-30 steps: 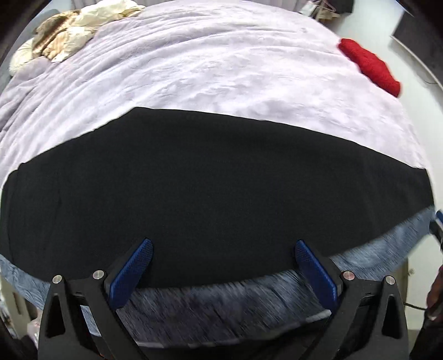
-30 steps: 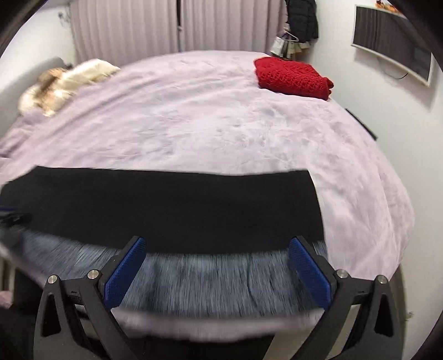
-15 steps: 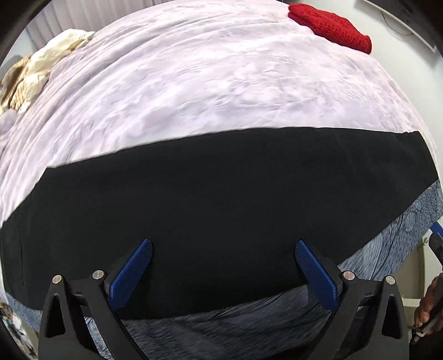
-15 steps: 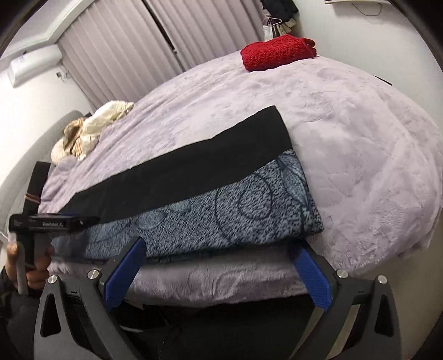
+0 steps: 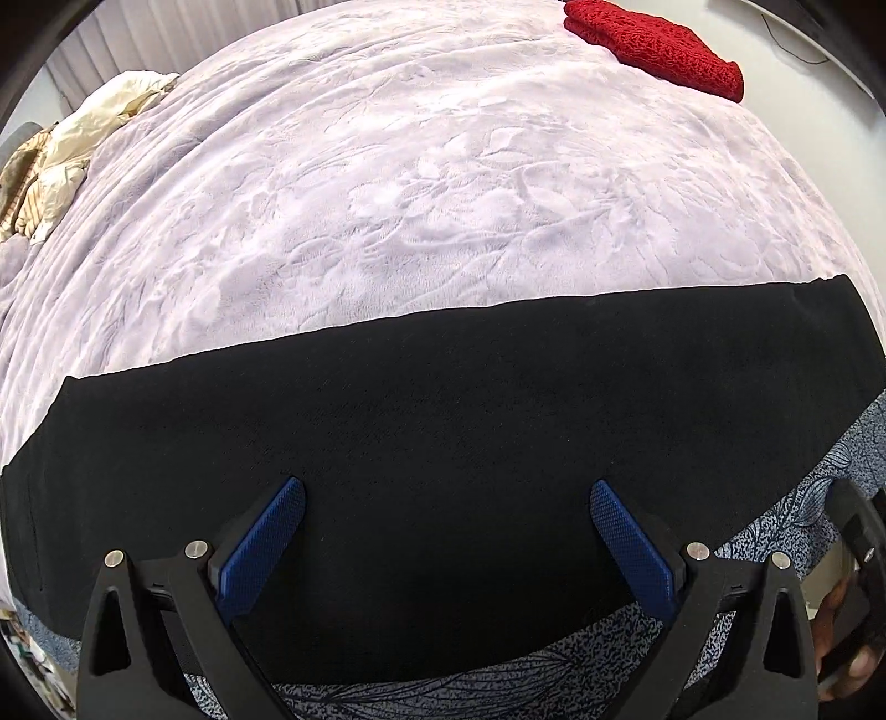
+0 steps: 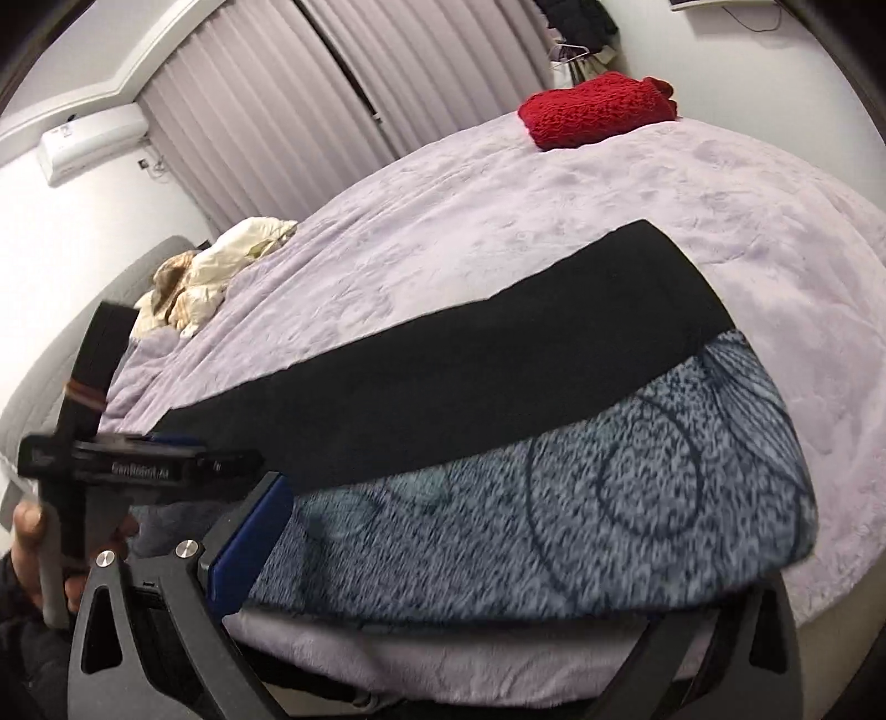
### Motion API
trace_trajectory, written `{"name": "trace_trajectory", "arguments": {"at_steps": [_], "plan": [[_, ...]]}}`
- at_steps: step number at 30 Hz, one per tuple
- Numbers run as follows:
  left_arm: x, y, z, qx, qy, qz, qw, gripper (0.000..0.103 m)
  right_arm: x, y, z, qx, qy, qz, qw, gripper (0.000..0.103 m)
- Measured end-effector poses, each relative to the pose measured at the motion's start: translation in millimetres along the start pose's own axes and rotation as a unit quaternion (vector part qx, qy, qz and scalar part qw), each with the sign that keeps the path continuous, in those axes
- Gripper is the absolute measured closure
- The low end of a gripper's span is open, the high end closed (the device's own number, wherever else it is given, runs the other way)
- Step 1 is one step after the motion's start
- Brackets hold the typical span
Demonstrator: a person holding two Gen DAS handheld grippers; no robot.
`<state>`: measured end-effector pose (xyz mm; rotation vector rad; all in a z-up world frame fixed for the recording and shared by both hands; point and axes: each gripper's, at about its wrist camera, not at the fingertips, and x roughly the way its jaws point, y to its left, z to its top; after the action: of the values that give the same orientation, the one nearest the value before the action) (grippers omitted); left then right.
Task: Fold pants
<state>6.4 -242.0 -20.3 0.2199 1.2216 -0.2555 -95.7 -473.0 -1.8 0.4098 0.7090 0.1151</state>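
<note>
Lavender bedding (image 5: 443,183) covers one wide bed, giving a flat folding surface. One pair of black pants (image 5: 443,443) lies stretched lengthwise along the near edge, over one blue-patterned blanket (image 6: 554,498), seemingly laid straight for folding. One red knit (image 5: 659,41) and one cream bundle (image 5: 72,144) sit far off. Two grippers: left gripper (image 5: 447,504) hovers spread above the pants, holding nothing; right gripper (image 6: 498,554) also looks spread, empty.

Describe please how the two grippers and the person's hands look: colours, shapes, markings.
The left gripper has black triangular finger frames with silver screws and blue textured pads. Seen from the right wrist view, its black body carries pale lettering, and a bare hand holds its grey handle. The right gripper looks the same.
</note>
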Motion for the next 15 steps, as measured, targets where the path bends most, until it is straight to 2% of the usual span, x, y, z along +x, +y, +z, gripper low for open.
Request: {"name": "trace_trajectory", "arguments": {"at_steps": [1, 2, 3, 4, 5, 10, 12, 13, 15], "plan": [[0, 0, -1, -0.002, 0.000, 0.000, 1.0000, 0.000, 1, 1, 3, 0.002, -0.007, -0.001, 1.000, 0.003], [0, -1, 1, -0.003, -0.001, 0.001, 1.0000, 0.000, 2, 3, 6, -0.002, -0.010, -0.008, 1.000, 0.018], [0, -1, 0, -0.006, -0.002, 0.002, 1.0000, 0.000, 5, 6, 10, -0.015, -0.005, -0.019, 1.000, 0.049], [0, -1, 0, -0.007, -0.003, 0.003, 1.0000, 0.000, 10, 8, 13, -0.027, 0.009, -0.029, 0.999, 0.061], [3, -5, 2, -0.006, -0.004, 0.003, 1.0000, 0.000, 15, 9, 15, -0.029, 0.022, -0.029, 0.999, 0.064], [-4, -5, -3, -0.008, -0.008, -0.001, 0.9999, 0.000, 19, 8, 15, -0.024, 0.024, -0.028, 0.999, 0.061], [-2, 7, 3, -0.007, -0.008, -0.004, 0.9999, 0.000, 21, 6, 15, -0.015, 0.026, -0.020, 0.999, 0.050], [-3, 11, 5, -0.006, -0.007, -0.003, 1.0000, 0.000, 24, 5, 16, -0.011, 0.025, -0.015, 1.000, 0.048], [5, -3, 8, -0.002, -0.009, 0.005, 0.9999, 0.000, 26, 9, 16, -0.016, 0.023, -0.022, 0.999, 0.040]]}}
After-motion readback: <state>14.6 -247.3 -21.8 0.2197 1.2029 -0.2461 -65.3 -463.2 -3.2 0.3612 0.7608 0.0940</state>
